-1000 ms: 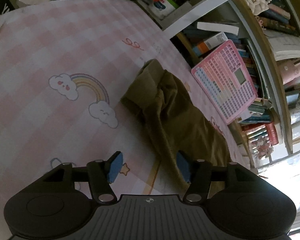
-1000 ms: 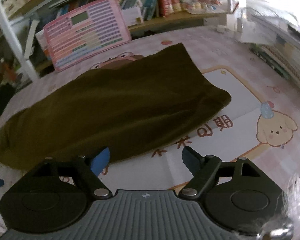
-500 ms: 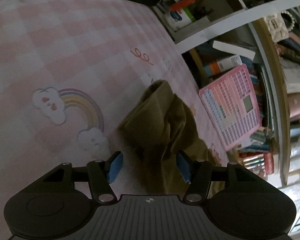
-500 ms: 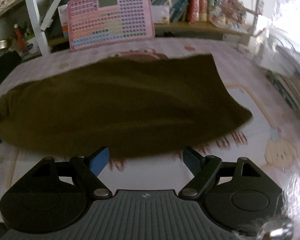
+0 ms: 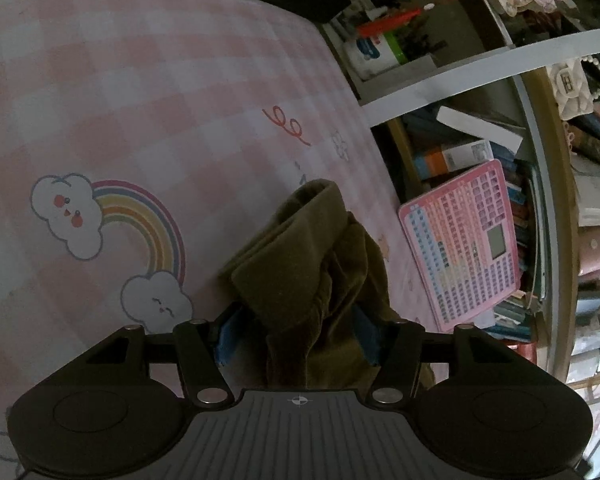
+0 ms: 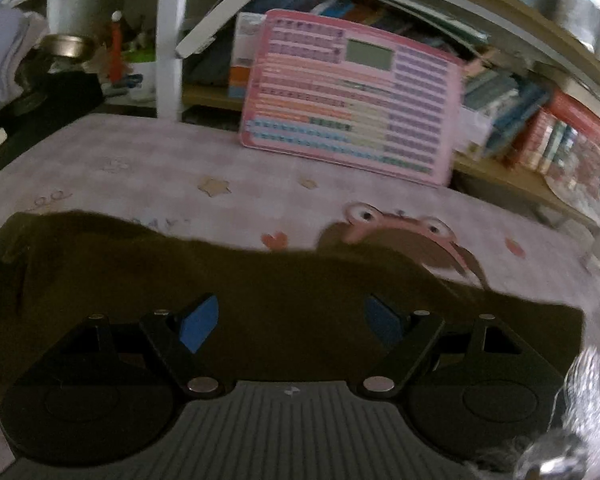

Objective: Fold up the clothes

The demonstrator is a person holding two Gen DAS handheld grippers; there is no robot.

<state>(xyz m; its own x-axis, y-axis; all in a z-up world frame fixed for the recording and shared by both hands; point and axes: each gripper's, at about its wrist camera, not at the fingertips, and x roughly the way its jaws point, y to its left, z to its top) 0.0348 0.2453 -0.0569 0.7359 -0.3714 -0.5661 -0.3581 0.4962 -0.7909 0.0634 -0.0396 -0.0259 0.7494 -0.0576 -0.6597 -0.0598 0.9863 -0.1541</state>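
Note:
An olive-brown garment (image 5: 312, 264) lies on a pink checked sheet (image 5: 140, 100), its bunched end rising in folds. My left gripper (image 5: 298, 334) is open, and the bunched cloth sits between its blue pads (image 5: 226, 336) without being clamped. In the right wrist view the same garment (image 6: 280, 288) spreads wide and flat across the sheet (image 6: 140, 160). My right gripper (image 6: 292, 320) is open just above the cloth's middle, blue pads (image 6: 200, 322) wide apart.
A pink toy keyboard (image 5: 472, 248) leans against a bookshelf (image 5: 540, 200) at the sheet's edge, also seen as the pink keyboard (image 6: 348, 92) ahead of the right gripper. Cluttered shelves with books (image 6: 540, 128) and a white post (image 6: 170, 40) stand behind.
Both grippers have moved forward onto the garment. The left one now has the bunched end between its open fingers; the right one went from the near edge to over the cloth.

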